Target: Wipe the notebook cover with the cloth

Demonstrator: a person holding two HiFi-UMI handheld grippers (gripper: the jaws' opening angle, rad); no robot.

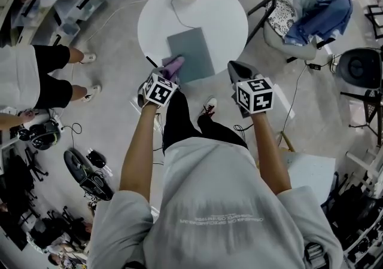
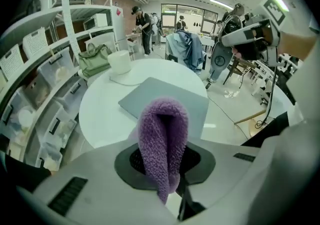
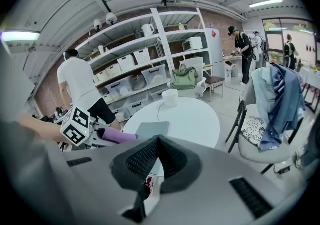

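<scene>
Left claw [image 1: 167, 74]: I have it clamped on the purple cloth [image 2: 162, 131], at the near left corner of the grey notebook [image 1: 191, 54], which lies flat on the round white desk [image 1: 218, 14]. Right claw [image 3: 158, 142]: pinched together, empty, just off the desk's edge.

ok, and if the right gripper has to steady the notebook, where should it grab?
Probably the near right corner of the notebook, approached from the side of the right gripper. It lies flat on the table, so only an edge gives purchase; that corner sits near the rim, clear of the cloth in the left gripper.
</scene>
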